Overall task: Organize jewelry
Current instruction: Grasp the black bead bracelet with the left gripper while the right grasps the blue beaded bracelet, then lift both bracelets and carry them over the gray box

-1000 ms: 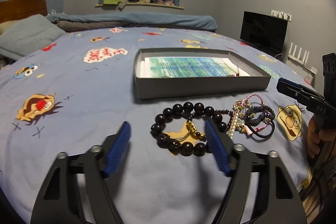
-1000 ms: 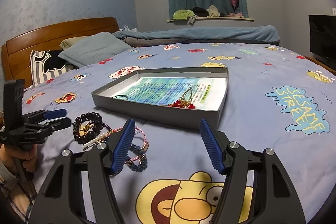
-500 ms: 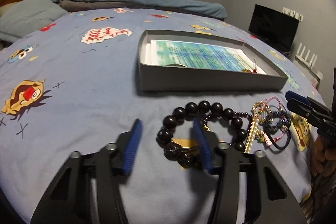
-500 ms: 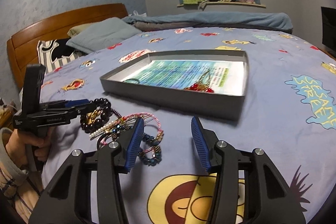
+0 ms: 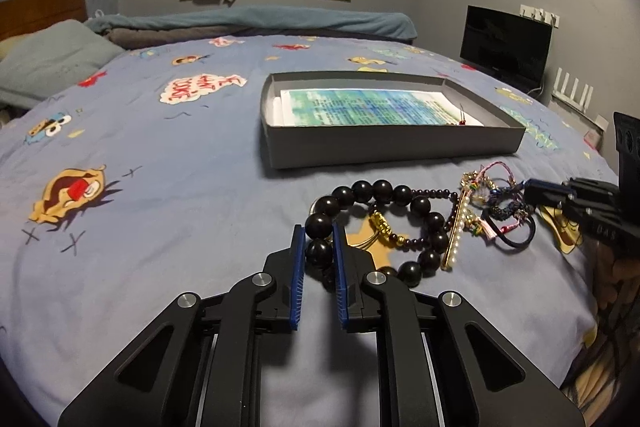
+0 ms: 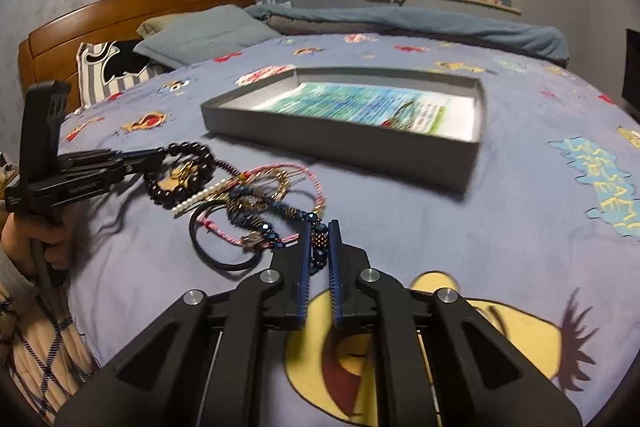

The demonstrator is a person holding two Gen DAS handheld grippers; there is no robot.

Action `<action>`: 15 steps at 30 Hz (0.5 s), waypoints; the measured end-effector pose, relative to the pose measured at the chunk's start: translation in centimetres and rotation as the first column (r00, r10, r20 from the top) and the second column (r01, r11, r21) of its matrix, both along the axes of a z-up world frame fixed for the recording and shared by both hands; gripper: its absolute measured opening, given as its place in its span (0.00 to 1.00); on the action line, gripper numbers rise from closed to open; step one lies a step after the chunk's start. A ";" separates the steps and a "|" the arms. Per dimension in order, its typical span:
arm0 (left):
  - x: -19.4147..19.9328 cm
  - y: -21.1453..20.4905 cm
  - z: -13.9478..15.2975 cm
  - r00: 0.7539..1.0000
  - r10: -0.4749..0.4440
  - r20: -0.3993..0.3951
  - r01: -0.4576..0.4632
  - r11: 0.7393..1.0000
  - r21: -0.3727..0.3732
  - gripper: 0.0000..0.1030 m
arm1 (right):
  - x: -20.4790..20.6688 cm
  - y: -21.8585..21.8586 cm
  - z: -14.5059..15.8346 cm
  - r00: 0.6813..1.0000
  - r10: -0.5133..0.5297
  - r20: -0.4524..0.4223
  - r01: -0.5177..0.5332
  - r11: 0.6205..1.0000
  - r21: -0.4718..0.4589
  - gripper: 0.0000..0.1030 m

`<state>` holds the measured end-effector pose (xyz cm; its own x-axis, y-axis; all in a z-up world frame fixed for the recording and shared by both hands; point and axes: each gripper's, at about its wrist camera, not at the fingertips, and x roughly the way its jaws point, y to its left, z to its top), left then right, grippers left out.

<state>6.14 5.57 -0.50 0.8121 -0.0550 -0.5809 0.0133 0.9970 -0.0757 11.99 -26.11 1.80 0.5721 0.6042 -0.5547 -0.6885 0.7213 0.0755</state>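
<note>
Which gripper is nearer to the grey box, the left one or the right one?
Neither clearly. The left gripper grips the black bead bracelet in front of the grey box; the right gripper grips the blue bead bracelet beside it, also short of the box.

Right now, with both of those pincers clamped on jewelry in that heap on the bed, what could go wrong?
1. The left gripper, whose jaws have just been closing, pinches the large black bead bracelet, which touches the pearl strand; lifting may drag neighbours along.
2. The right gripper, also just closed, grips the dark blue beaded bracelet tangled with the pink cord loop; pulling could knot them.
3. A snagged piece might drop short of the shallow grey cardboard tray.
</note>
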 end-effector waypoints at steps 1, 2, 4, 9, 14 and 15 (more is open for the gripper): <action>-0.2 0.3 0.0 1.000 0.004 0.000 -0.004 1.000 -0.005 0.14 | 0.0 -0.4 0.2 1.000 -0.014 0.011 0.014 1.000 0.003 0.08; -0.3 0.5 0.0 1.000 0.006 -0.003 -0.006 1.000 -0.008 0.14 | 0.1 -0.7 0.3 0.999 -0.028 0.016 0.028 1.000 0.006 0.08; -0.3 0.9 -0.1 1.000 0.009 -0.012 -0.009 1.000 -0.018 0.14 | 0.6 -1.1 0.4 0.999 -0.047 0.014 0.047 0.999 0.003 0.08; 0.2 1.2 -0.6 0.999 0.011 -0.043 -0.012 0.999 -0.029 0.17 | 1.2 -1.0 -0.1 0.999 -0.041 -0.021 0.041 0.999 -0.019 0.08; 1.2 0.9 -1.2 0.996 0.004 -0.085 -0.006 1.000 -0.029 0.33 | 1.4 -0.8 -0.5 0.999 -0.033 -0.035 0.032 0.999 -0.036 0.09; 1.5 0.8 -1.3 0.995 0.004 -0.095 -0.006 1.000 -0.023 0.34 | 1.5 -0.8 -0.6 0.998 -0.032 -0.045 0.030 0.999 -0.038 0.10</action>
<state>7.65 6.37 -1.82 0.7537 -0.0654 -0.6539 0.0003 0.9951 -0.0992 13.53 -26.90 1.22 0.5637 0.5648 -0.6027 -0.6621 0.7452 0.0791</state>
